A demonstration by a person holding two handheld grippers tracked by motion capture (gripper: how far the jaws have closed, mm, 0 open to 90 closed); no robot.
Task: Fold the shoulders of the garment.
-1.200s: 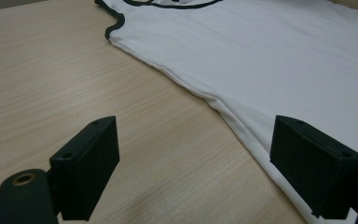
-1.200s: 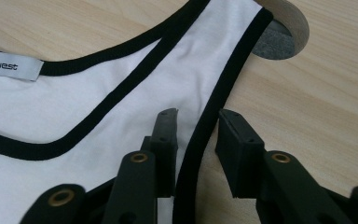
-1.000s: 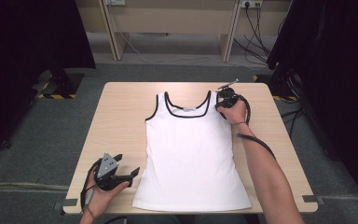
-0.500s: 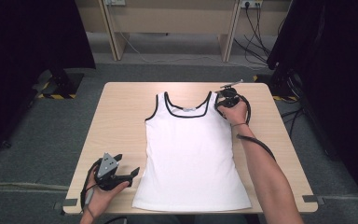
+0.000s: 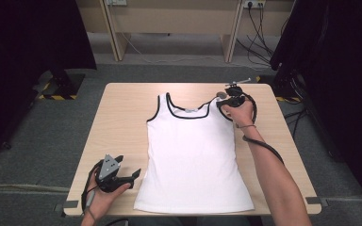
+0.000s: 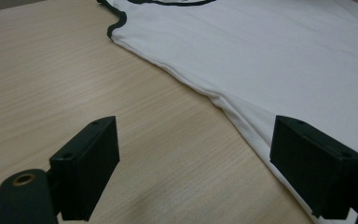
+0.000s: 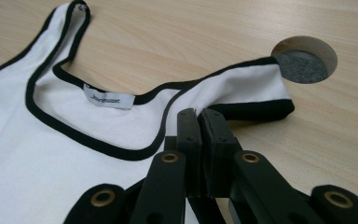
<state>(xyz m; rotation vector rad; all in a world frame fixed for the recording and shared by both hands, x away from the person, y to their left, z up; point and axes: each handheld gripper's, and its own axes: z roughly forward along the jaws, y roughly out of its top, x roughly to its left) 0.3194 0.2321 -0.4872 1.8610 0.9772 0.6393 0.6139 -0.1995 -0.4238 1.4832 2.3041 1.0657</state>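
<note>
A white tank top with black trim lies flat on the wooden table, neck toward the far side. My right gripper is at its far right shoulder strap, jaws shut on the strap's black edge. A white label shows inside the neckline. My left gripper rests near the table's front left, beside the top's lower left hem. Its jaws stand wide open, the right one just over the hem and the left one over bare wood, with nothing between them.
A round cable hole with a grey insert sits in the table just past the held strap. Bare wood stretches left of the top. Dark curtains flank the table, and desk legs and cables stand on the floor beyond.
</note>
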